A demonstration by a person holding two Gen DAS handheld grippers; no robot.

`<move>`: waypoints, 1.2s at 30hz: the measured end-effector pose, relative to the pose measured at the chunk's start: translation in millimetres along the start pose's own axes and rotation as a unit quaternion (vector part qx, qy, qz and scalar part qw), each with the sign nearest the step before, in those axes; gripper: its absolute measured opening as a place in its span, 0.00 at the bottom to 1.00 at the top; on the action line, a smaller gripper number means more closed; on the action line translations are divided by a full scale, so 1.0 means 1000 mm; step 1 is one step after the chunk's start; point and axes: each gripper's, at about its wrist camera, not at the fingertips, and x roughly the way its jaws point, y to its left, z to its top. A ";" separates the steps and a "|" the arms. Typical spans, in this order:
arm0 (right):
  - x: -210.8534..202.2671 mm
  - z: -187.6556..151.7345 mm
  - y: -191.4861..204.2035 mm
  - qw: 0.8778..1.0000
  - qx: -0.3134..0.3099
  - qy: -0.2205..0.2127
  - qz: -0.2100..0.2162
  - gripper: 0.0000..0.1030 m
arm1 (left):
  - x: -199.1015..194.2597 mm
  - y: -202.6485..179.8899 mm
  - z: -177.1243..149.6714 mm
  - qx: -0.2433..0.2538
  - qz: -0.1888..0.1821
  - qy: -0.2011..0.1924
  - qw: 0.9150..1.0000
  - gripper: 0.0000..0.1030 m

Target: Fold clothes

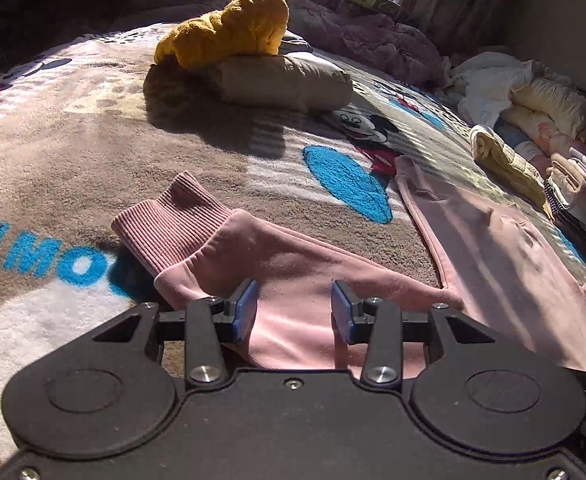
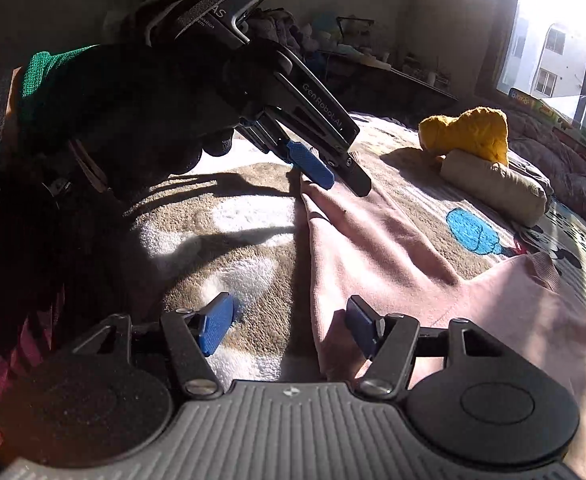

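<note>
A pink sweatshirt [image 1: 493,256] lies spread on the Mickey Mouse blanket [image 1: 93,152]. Its sleeve [image 1: 293,264] with a ribbed cuff [image 1: 165,220] stretches left. My left gripper [image 1: 295,308] is open, its blue pads on either side of the sleeve, close above it. In the right wrist view the sweatshirt [image 2: 513,304] fills the right, its sleeve [image 2: 357,240] running toward the left gripper [image 2: 333,172], which hovers at the cuff end. My right gripper [image 2: 289,328] is open over the sleeve's near edge, holding nothing.
A yellow garment [image 1: 229,28] rests on a folded beige one [image 1: 281,80] at the far middle of the bed. Piled clothes and bedding [image 1: 533,120] line the right edge. A purple quilt [image 1: 373,36] lies by the window.
</note>
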 end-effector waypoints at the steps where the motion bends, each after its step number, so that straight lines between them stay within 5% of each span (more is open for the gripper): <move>1: 0.000 -0.001 0.001 1.000 0.001 -0.002 -0.003 0.62 | 0.013 -0.006 0.004 0.021 0.022 -0.001 1.000 0.33; 4: -0.001 0.001 0.007 1.000 -0.014 -0.003 -0.017 0.61 | 0.021 -0.009 0.013 0.024 0.044 -0.009 0.999 0.31; 8: -0.004 0.003 0.008 1.000 -0.019 -0.001 -0.024 0.66 | -0.020 -0.019 0.012 0.049 0.020 -0.041 0.998 0.31; 11: -0.004 0.000 0.005 1.000 -0.006 -0.002 -0.019 0.67 | -0.030 -0.031 -0.002 0.111 -0.059 -0.018 0.992 0.32; 15: -0.003 0.000 0.006 1.000 -0.005 -0.001 -0.009 0.67 | 0.009 -0.073 -0.011 0.195 -0.035 0.028 0.980 0.34; 18: -0.001 0.000 0.007 1.000 0.003 0.005 0.005 0.68 | 0.031 -0.067 0.006 0.133 0.043 -0.002 0.990 0.35; 22: -0.001 0.000 0.008 1.000 0.006 0.012 0.005 0.68 | 0.003 -0.025 0.020 0.051 0.116 -0.057 0.990 0.33; 24: -0.002 0.001 0.011 1.000 -0.001 0.013 0.001 0.68 | -0.011 -0.005 0.020 0.016 0.121 -0.070 0.990 0.33; 27: -0.003 0.000 0.014 1.000 -0.006 0.006 -0.004 0.68 | -0.020 0.012 0.015 -0.012 0.062 -0.064 0.996 0.33; 29: -0.004 -0.002 0.016 1.000 -0.007 0.002 -0.009 0.68 | -0.003 0.018 0.012 -0.020 0.079 -0.032 0.996 0.38; 33: -0.004 -0.002 0.020 1.000 -0.010 0.010 0.001 0.70 | -0.008 0.015 0.018 -0.028 0.160 -0.092 0.982 0.31; 36: -0.007 -0.002 0.024 1.000 -0.021 0.013 0.000 0.70 | -0.023 0.000 0.020 -0.012 0.120 -0.120 0.985 0.31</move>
